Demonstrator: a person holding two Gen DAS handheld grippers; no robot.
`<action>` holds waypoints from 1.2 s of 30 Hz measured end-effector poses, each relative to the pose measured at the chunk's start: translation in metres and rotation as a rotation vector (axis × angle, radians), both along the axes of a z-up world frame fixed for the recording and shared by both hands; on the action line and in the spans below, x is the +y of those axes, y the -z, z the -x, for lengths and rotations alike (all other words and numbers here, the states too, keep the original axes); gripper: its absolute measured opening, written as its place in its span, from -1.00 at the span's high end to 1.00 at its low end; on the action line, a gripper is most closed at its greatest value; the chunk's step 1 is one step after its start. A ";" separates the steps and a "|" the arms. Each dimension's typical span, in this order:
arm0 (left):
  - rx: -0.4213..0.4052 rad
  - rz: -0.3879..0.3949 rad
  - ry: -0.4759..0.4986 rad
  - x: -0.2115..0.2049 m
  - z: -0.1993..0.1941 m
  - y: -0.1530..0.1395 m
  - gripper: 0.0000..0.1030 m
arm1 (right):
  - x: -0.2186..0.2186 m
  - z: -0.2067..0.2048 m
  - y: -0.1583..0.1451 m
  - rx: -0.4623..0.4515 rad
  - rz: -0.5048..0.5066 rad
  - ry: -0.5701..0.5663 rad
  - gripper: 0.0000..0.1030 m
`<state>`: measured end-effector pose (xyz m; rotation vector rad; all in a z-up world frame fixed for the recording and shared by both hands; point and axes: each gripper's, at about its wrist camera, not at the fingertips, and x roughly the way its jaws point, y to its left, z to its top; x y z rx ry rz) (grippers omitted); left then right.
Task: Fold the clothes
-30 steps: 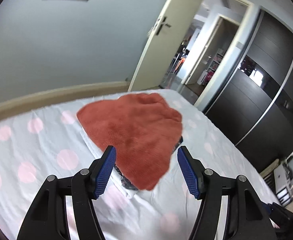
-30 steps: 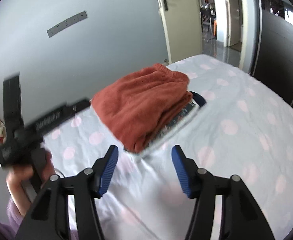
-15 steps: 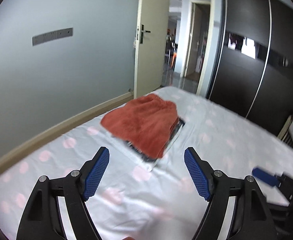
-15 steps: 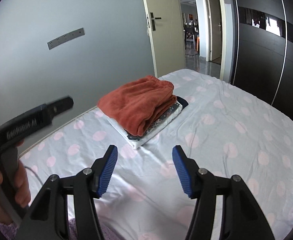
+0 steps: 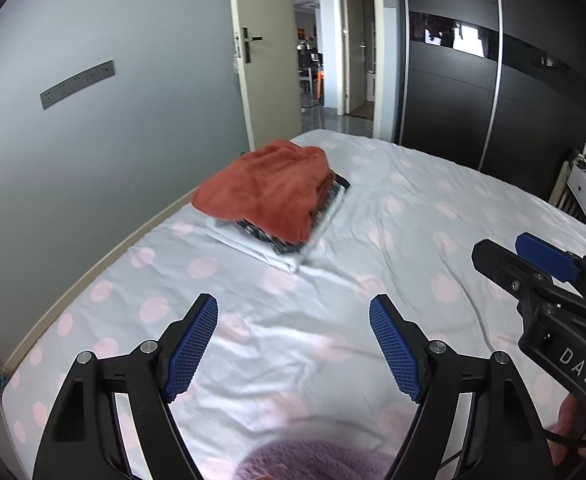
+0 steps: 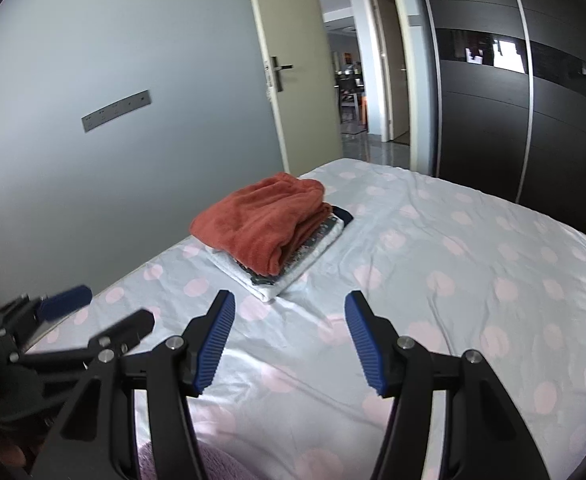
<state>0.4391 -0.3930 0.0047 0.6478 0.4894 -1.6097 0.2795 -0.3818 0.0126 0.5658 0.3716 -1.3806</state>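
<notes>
Bed (image 6: 473, 280) with polka-dot sheet: one stack of folded clothes (image 6: 269, 236); left claw (image 5: 293, 344), right claw (image 6: 289, 336) both spread, empty.

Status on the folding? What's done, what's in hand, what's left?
Done: a rust-red fleece garment lies folded on top of a stack of folded clothes on the pink-dotted bedsheet. In hand: nothing. The left tool and right tool are both open and empty, well short of the stack. Left: probably the fuzzy lilac fabric at the near edge, if it needs folding.
</notes>
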 end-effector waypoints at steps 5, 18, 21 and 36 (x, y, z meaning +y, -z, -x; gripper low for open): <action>-0.044 0.052 0.021 0.026 0.017 0.006 -0.55 | 0.028 0.012 0.016 -0.024 -0.007 0.035 -0.11; -0.100 0.115 -0.017 0.074 0.054 0.013 -0.61 | 0.087 0.044 0.034 -0.013 0.036 0.086 -0.12; -0.105 0.119 -0.021 0.079 0.058 0.012 -0.61 | 0.093 0.049 0.035 -0.011 0.036 0.092 -0.13; -0.108 0.138 -0.036 0.089 0.060 0.009 -0.61 | 0.104 0.047 0.041 -0.020 0.035 0.075 -0.14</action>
